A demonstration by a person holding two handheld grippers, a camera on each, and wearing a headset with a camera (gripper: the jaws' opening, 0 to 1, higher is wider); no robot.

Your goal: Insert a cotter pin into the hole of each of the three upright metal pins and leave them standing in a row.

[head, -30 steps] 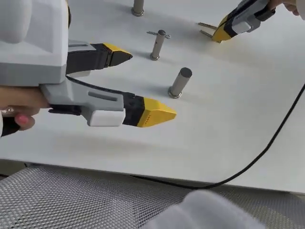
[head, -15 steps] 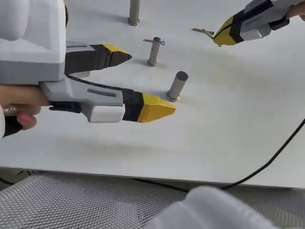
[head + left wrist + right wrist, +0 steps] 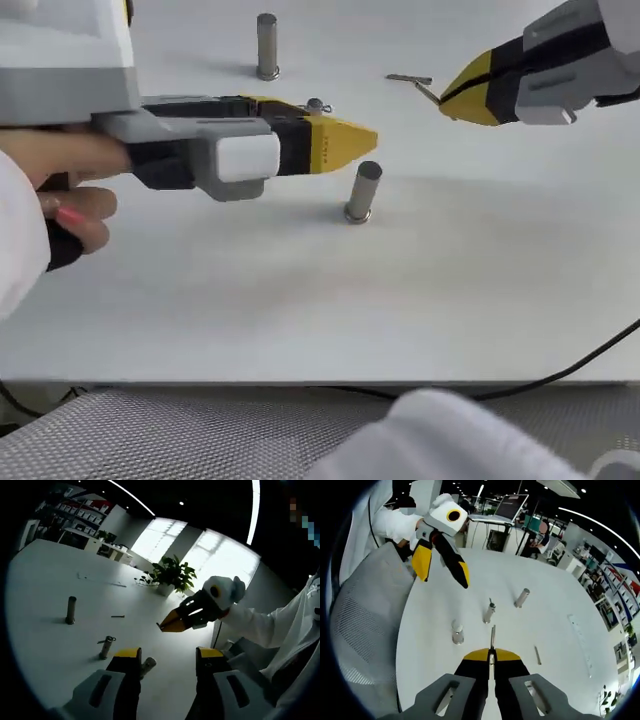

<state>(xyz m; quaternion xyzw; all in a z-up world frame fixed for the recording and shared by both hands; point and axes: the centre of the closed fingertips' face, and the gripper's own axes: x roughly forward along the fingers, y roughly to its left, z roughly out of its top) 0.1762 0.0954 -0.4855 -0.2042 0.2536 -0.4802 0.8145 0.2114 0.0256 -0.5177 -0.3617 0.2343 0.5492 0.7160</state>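
Left gripper (image 3: 168, 654) closer, beside nearest pin (image 3: 146, 666)

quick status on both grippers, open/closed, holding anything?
Left gripper: open, holding nothing.
Right gripper: closed on a cotter pin.

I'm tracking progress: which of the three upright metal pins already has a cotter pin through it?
The middle pin of the row: a cotter pin crosses its top. The nearest pin and farthest pin have bare tops.
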